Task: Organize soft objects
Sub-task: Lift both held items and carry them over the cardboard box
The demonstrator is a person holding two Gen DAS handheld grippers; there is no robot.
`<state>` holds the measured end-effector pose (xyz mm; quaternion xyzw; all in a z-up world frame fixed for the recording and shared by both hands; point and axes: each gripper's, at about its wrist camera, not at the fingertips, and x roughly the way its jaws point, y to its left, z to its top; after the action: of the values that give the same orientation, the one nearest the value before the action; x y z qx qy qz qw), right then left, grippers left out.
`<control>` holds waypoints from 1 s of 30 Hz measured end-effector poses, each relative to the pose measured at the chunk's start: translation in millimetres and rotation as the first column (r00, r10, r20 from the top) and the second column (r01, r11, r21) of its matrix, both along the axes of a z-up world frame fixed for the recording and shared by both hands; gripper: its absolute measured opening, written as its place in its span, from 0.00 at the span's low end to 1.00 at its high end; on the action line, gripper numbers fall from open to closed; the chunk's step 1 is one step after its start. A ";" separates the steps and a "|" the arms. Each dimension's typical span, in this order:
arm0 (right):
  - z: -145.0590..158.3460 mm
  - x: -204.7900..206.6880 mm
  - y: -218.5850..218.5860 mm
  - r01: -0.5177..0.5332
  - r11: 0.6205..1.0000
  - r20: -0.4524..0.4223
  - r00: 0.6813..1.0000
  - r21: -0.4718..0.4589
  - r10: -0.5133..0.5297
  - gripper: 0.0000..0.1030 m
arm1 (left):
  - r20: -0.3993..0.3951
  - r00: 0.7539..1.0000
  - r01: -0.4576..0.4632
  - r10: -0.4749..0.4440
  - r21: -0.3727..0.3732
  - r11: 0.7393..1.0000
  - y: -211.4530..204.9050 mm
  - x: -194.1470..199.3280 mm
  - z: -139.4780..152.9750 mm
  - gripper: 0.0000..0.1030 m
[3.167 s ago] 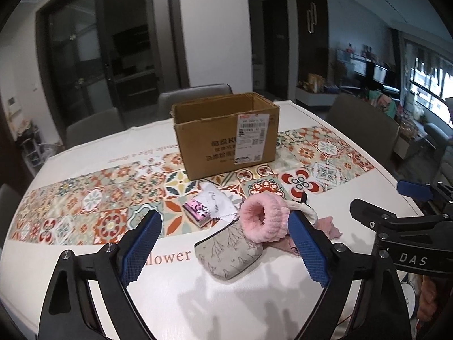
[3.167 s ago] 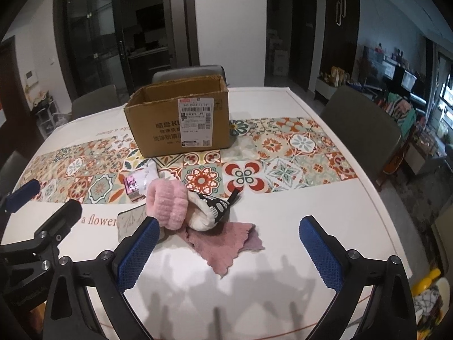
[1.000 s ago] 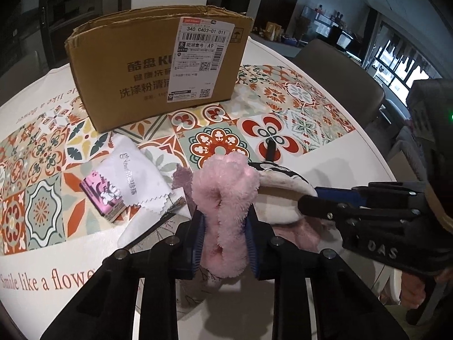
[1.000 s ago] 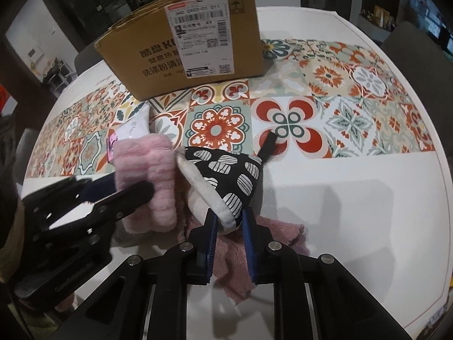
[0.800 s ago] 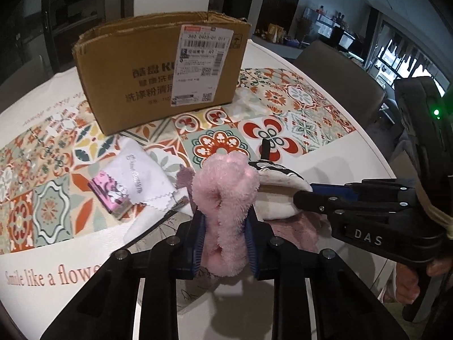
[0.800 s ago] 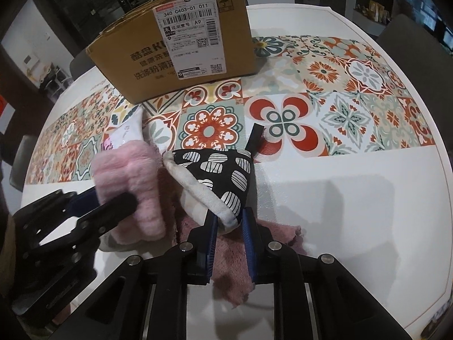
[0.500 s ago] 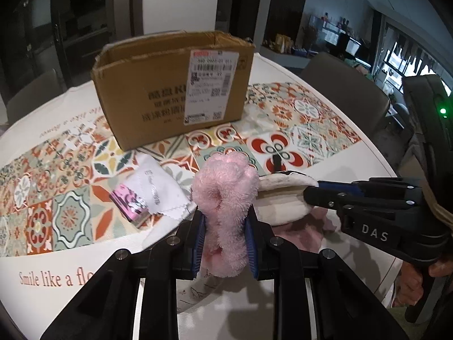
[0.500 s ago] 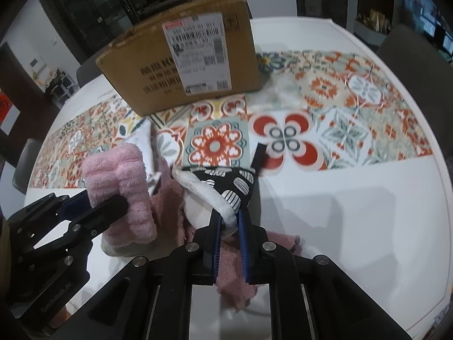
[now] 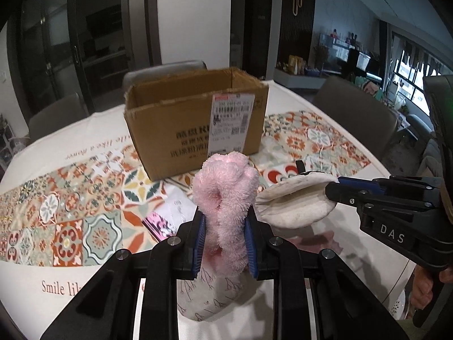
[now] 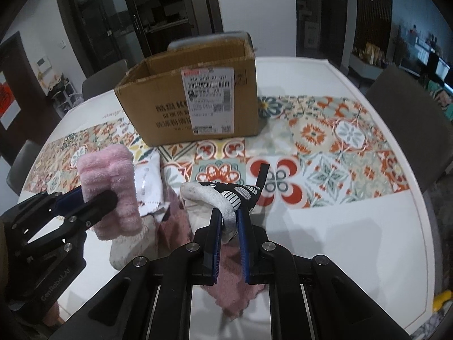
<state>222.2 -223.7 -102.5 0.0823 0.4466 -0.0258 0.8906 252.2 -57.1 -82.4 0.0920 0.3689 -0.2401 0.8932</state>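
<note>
My left gripper (image 9: 225, 219) is shut on a fluffy pink band (image 9: 226, 195), which hangs clear of the table. From the right wrist view the pink band (image 10: 113, 181) shows at the left, in the left gripper (image 10: 96, 198). My right gripper (image 10: 228, 218) is shut on the cream edge of a black-and-white patterned mitt (image 10: 226, 192), lifted above a pink towel (image 10: 232, 272). The mitt (image 9: 294, 201) shows its cream lining beside the band, with the right gripper (image 9: 337, 185) reaching in from the right. An open cardboard box (image 9: 192, 130) stands behind both.
A grey floral pouch (image 9: 215, 294) lies under the band. A white cloth (image 10: 147, 181) and a small pink packet (image 9: 158, 223) lie left of it. The tablecloth (image 10: 339, 226) has a tiled runner across the middle. Grey chairs (image 9: 354, 104) ring the round table.
Both grippers, open above the pile at first, have closed on the band and the mitt and risen, lifting them off the table. The views have tilted up toward the box.
</note>
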 end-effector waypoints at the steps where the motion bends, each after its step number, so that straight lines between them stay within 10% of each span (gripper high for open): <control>1: 5.0 -0.7 0.8 0.000 1.000 0.016 1.000 -0.010 0.001 0.13 | 0.018 1.000 -0.006 0.006 -0.002 1.000 0.7 -0.7 4.9 0.25; 30: 119.4 16.4 12.4 0.039 0.986 0.396 0.918 -0.160 0.028 0.12 | 0.269 0.959 -0.065 0.086 -0.084 0.994 12.9 31.8 91.2 0.25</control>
<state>238.6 -211.3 16.9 0.0132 0.2528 -0.0478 0.9662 284.0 -44.2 8.7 0.0766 0.2368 -0.2046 0.9467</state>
